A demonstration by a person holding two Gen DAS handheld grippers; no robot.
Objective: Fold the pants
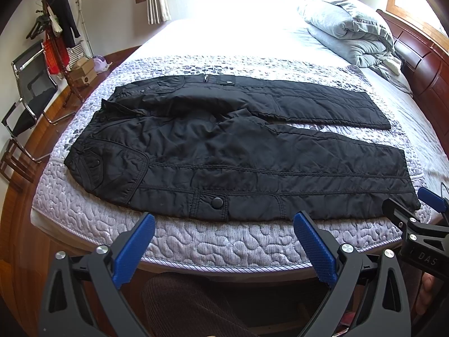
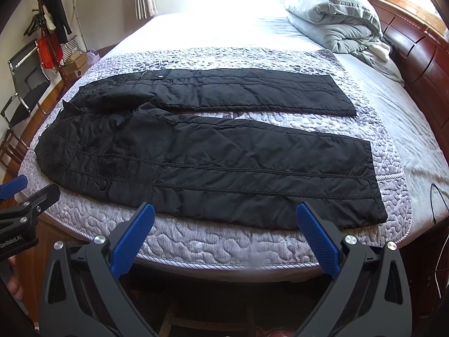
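The black pants (image 1: 224, 146) lie flat across my bed (image 1: 224, 241), long axis left to right, waist left, cuffs right. My left gripper (image 1: 224, 233) and right gripper (image 2: 226, 224) gape wide, empty.

One pants (image 1: 224, 151), perhaps two chairs (image 1: 31, 95)

Cloth over cloth, framed by polished wood and matt plastic.

The pants (image 1: 238, 151) are black quilted cloth with a faint sheen, stitched seams and a smooth round snap (image 1: 217, 202), probably plastic. Beneath lies a lilac bedspread (image 1: 224, 241), puffy quilted fabric edged with twisted cord. The folded duvet (image 1: 350, 33) looks soft, matt grey cloth. The headboard (image 2: 421, 56) is glossy reddish wood. The left gripper (image 1: 224, 247) and right gripper (image 2: 226, 241) show matt black plastic, finely textured blue pads (image 2: 317, 244) and shiny metal bolts.
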